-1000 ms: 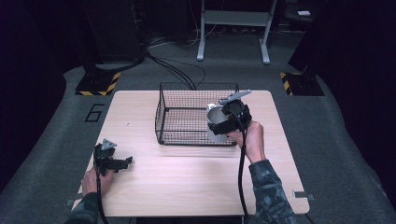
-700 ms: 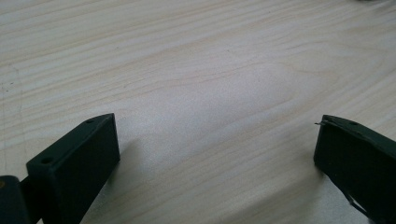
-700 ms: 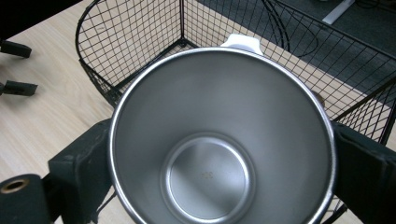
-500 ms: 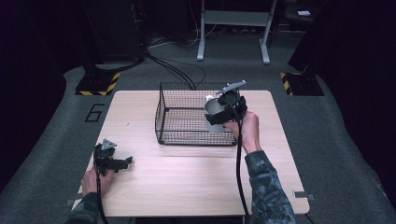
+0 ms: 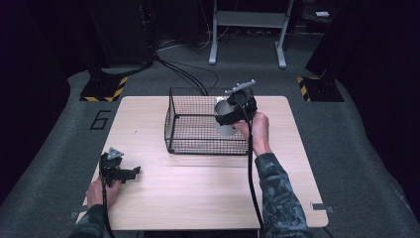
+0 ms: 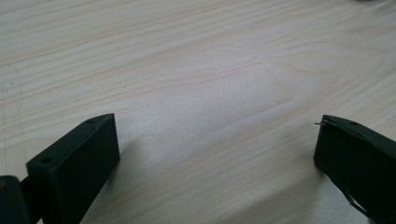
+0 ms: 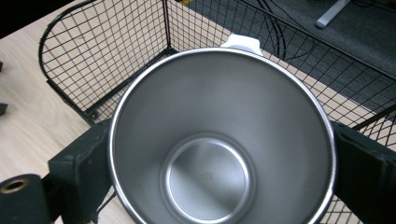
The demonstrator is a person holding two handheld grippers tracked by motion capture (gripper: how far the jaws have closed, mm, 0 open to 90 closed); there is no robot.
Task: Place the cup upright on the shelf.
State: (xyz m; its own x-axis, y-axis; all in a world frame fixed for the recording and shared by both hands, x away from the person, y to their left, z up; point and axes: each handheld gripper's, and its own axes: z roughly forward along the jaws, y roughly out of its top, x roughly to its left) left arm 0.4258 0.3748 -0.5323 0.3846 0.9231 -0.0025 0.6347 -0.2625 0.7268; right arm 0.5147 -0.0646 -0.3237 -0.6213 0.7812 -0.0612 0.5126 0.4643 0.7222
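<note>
Right gripper (image 5: 229, 115) holds a shiny metal cup (image 5: 225, 119) from both sides, up over the near right corner of the black wire basket (image 5: 188, 124), seen from the high view. Far off at the table's near left, the left gripper (image 5: 119, 171) rests on the wood. Its own view shows its jaws wide apart with nothing between them, just the bare table (image 6: 201, 70). From the right gripper view, the cup (image 7: 219, 140) hangs above the basket (image 7: 107, 51). I think it is being put in. Next it needs lowering gently, then letting go.
</note>
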